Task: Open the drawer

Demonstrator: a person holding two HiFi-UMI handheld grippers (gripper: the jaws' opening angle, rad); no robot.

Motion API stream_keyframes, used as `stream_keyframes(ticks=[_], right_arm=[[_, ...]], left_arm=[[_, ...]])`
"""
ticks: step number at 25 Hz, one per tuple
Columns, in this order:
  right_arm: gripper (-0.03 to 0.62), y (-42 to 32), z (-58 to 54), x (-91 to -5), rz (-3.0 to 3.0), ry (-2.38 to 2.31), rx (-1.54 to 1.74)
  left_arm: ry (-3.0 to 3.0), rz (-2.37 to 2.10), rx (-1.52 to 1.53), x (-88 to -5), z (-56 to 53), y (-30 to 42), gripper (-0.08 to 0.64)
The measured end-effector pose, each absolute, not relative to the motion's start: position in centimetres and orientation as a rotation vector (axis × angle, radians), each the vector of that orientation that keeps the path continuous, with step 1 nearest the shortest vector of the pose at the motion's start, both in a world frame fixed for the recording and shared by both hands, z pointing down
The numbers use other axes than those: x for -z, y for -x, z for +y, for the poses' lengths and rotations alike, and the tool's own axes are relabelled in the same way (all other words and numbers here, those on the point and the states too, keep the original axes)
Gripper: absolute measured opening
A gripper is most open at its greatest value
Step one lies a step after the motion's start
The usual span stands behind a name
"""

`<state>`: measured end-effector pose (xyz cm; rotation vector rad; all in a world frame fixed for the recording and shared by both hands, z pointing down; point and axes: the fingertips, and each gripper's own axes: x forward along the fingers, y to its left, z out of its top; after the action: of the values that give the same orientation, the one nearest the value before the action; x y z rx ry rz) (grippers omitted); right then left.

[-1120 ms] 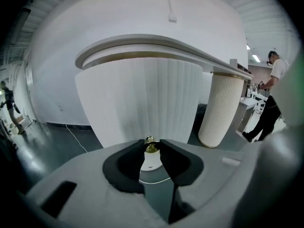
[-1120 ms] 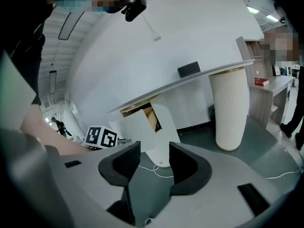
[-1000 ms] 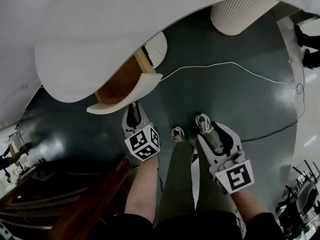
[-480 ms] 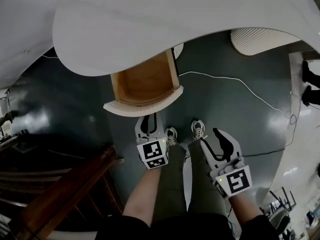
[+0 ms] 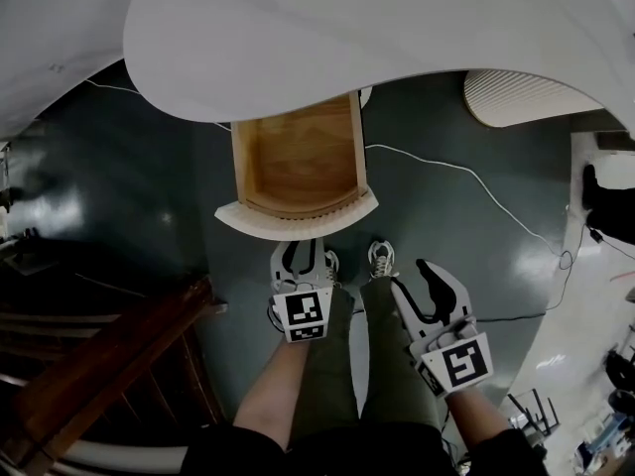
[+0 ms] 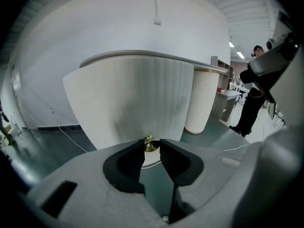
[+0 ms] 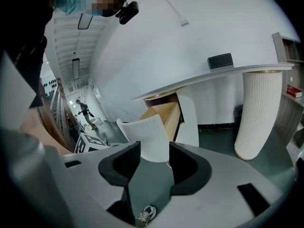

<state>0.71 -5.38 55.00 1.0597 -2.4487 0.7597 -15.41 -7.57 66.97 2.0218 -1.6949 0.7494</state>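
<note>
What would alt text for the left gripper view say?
The left gripper pinches a small brass knob between its black jaws, on a curved, ribbed white drawer front. Behind it are a white counter and a ribbed pillar, with a person standing at far right.

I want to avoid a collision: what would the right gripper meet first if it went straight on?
Probably the drawer front, seen between the right gripper's open jaws; depth is unclear, so it might reach the floor instead.
</note>
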Motion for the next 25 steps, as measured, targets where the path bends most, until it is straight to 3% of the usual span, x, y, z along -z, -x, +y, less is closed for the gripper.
stream_keyframes(ticks=[16,25], right_arm=[[0.176,1.4,-3.8,-52.0,-2.477,-1.035,-0.718],[0.176,3.0,-4.0,-48.0,-2.498,-1.044,-0.696]], left_arm=[[-2.091,-1.583,-0.822,-66.8,-6.5,15.4,0.109],[-2.174,-1.576,-0.815,-60.5,-5.5,16.4,0.120]])
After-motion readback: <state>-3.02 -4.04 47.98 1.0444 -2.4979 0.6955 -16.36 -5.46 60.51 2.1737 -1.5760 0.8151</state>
